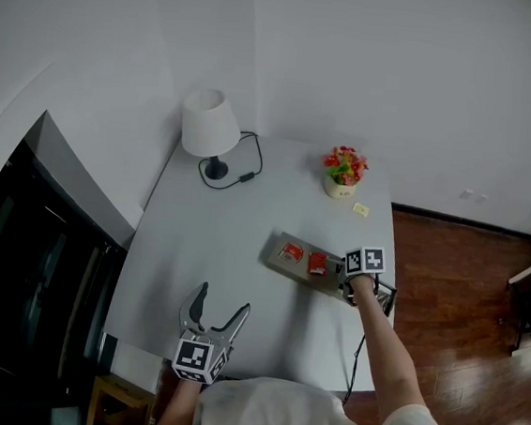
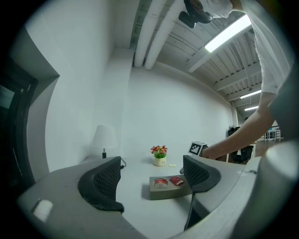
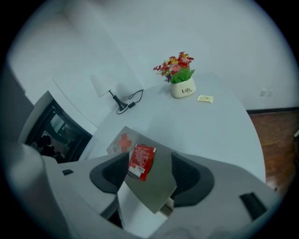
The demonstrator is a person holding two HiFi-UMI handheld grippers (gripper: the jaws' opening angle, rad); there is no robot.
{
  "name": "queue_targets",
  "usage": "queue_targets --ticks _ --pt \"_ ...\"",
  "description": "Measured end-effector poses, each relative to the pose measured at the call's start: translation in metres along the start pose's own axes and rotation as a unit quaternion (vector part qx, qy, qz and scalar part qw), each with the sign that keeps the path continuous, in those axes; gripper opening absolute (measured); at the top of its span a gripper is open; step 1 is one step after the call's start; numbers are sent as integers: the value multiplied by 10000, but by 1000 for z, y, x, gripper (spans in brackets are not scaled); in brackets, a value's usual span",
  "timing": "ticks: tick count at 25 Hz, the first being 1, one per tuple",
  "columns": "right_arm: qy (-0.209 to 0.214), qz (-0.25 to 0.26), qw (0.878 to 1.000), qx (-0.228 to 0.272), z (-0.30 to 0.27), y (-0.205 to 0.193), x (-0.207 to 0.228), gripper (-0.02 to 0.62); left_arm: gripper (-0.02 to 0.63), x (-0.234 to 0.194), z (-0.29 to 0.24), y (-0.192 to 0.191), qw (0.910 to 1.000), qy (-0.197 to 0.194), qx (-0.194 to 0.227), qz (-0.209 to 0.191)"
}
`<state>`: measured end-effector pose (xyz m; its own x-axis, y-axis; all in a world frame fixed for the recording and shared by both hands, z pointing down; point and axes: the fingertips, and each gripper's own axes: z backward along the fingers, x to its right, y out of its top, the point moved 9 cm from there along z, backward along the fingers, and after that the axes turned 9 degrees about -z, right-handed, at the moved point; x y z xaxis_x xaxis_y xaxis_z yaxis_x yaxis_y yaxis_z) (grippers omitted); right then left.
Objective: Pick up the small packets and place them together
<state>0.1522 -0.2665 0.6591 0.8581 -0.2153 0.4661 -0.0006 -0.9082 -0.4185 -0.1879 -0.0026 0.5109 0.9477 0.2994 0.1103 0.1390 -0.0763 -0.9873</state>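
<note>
Two red packets [image 1: 291, 252] [image 1: 318, 262] lie on a grey tray [image 1: 275, 257] in the middle of the white table. My right gripper [image 1: 348, 280] hangs over the tray's right end, tilted down. In the right gripper view it [image 3: 152, 170] stands open, with a red packet [image 3: 141, 161] lying on the tray [image 3: 159, 184] between the jaws, close to the left one. A second packet [image 3: 122, 143] further along the tray is blurred. A small yellow packet [image 1: 361, 208] lies apart near the flower pot. My left gripper [image 1: 223, 299] rests open and empty at the table's near edge.
A white lamp [image 1: 210, 124] with a black cable stands at the back left. A flower pot [image 1: 343, 174] is at the back right. The table's right edge drops to a wooden floor [image 1: 466, 275]. A dark cabinet [image 1: 25, 257] flanks the left side.
</note>
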Motion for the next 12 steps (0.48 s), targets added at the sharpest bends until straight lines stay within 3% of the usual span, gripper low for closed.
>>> queue_targets --ticks 3,5,7,9,12 --pt "48 124 9990 417 20 -1 -5 305 408 1 -2 0 10000 -45 12 14" --pt "175 265 9962 810 40 -1 -15 443 408 3 -5 0 9999 -105 35 24" --pt "348 498 9884 1389 67 -3 -29 443 408 3 -9 1 9998 -180 63 27" --pt "535 776 9689 2289 103 -4 -46 443 408 3 -15 3 9996 -272 106 4" --pt "772 1265 9246 3510 162 -15 -76 443 408 5 -26 11 9987 -442 227 -57"
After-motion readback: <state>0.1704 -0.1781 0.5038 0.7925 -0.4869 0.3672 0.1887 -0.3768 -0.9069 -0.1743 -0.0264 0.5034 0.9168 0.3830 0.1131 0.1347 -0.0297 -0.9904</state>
